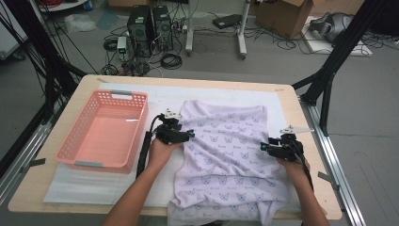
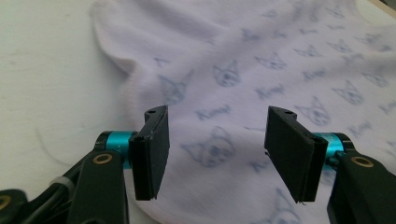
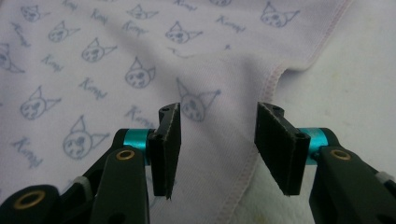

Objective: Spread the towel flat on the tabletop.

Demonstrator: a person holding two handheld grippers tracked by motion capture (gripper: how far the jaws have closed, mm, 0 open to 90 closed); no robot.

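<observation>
A pale lilac cloth with a blue cat-face print (image 1: pixel 226 150) lies spread on the white mat, its near edge hanging over the table's front. My left gripper (image 1: pixel 187 135) sits at the cloth's left edge, open, its pads (image 2: pixel 152 149) above the fabric (image 2: pixel 261 70) with nothing gripped. My right gripper (image 1: pixel 264 148) is at the cloth's right side, open too, jaws straddling the stitched hem (image 3: pixel 261 93) just above the fabric. A person's hands hold both grippers from below.
A pink plastic basket (image 1: pixel 75 136) stands empty on the table's left. The white mat (image 1: pixel 160 94) covers the wooden tabletop (image 1: pixel 301 122). Beyond the far edge are computer towers (image 1: pixel 148 23), cables and a cardboard box (image 1: pixel 287 16) on the floor.
</observation>
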